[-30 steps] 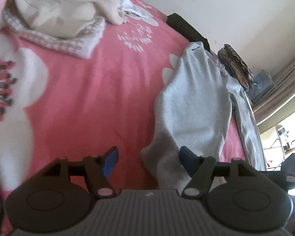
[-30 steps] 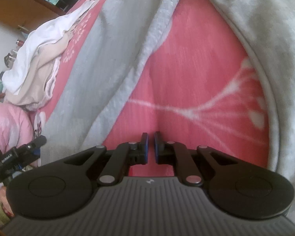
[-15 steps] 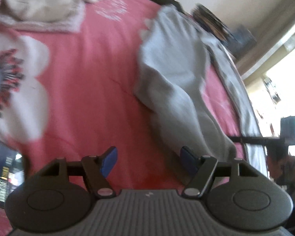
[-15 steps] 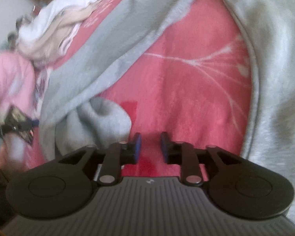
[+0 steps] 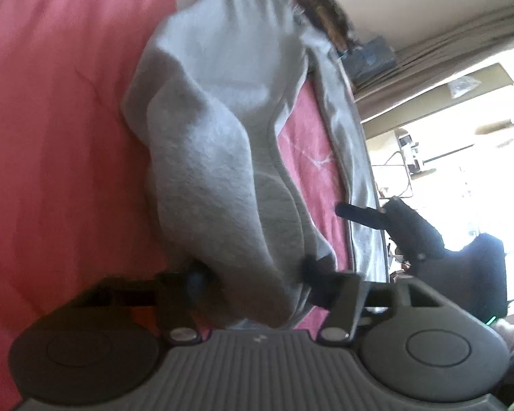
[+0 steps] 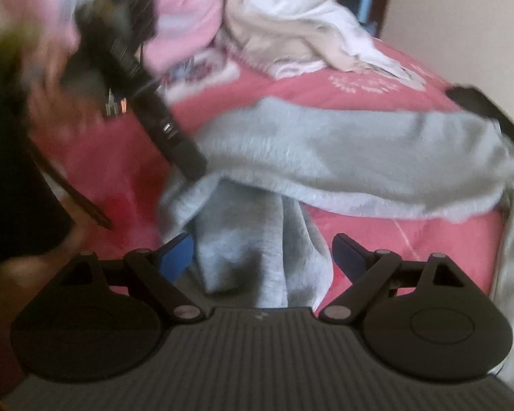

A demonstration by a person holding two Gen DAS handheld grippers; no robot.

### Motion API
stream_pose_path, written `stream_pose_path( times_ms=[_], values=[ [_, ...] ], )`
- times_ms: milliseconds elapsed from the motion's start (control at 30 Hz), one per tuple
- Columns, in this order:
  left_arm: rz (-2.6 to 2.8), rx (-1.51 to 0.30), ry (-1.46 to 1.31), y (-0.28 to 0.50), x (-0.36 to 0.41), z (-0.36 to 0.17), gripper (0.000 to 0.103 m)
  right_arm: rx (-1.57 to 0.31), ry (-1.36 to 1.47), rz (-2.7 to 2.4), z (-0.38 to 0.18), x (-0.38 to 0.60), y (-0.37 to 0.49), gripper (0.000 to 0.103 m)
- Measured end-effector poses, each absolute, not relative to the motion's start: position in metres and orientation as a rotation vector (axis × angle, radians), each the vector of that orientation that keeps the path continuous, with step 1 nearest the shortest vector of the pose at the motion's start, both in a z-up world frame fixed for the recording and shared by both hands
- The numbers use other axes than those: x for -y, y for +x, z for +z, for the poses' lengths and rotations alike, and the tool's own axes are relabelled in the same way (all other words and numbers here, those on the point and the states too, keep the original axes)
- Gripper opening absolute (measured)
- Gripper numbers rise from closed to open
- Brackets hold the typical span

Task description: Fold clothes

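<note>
Nearby, a heap of cream and white clothes [image 6: 291, 34] sits at the far end of the bed [image 5: 58, 109], whose pink flowered cover carries the fuzzy grey sweatpants [image 5: 219, 157]. The left gripper [image 5: 253, 274] is closing on a bunched fold of them. The right gripper [image 6: 262, 251] is opening wide, grey cloth lying loose between its jaws.

We see left gripper [image 5: 253, 274] low over pink bedspread [image 5: 51, 120], jaws closing around bunched end of grey garment [image 5: 216, 130]. Whether pads press cloth yet, blur hides. Garment runs away up bed. Right gripper [image 5: 359, 214] pokes in near bed's right edge.
</note>
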State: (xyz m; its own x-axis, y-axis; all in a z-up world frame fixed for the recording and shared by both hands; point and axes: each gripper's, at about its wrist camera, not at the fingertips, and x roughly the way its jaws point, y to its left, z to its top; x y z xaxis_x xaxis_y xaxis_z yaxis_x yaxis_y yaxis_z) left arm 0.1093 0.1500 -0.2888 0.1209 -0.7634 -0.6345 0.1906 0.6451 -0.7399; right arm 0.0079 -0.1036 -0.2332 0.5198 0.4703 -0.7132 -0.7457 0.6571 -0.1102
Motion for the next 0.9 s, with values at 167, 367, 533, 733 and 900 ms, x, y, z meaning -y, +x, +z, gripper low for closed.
stream_pose_path(
  times_ms=[167, 367, 533, 733, 900],
  values=[
    [-0.775, -1.269, -0.596, 0.119, -0.14, -0.275, 0.009, -0.774, -0.324, 0.767, -0.248, 0.103, 0.032, 0.03],
    [-0.829, -1.232, -0.725, 0.139, -0.124, -0.25, 0.008, -0.939, 0.207, 0.856, -0.249, 0.139, 0.055, 0.014],
    [-0.88, -1.204, -0.88, 0.162, -0.103, -0.245, 0.013, -1.104, 1.168, 1.075, -0.292, 0.184, 0.073, 0.018],
    [-0.723, -1.291, -0.803, 0.178, -0.078, -0.281, 0.053, -1.279, 1.172, 0.699, -0.335, 0.226, 0.072, 0.061],
    [-0.716, -1.247, -0.839, 0.173, -0.1, -0.281, 0.058, -1.155, 1.05, 0.581, -0.303, 0.269, 0.066, 0.069]
  ],
)
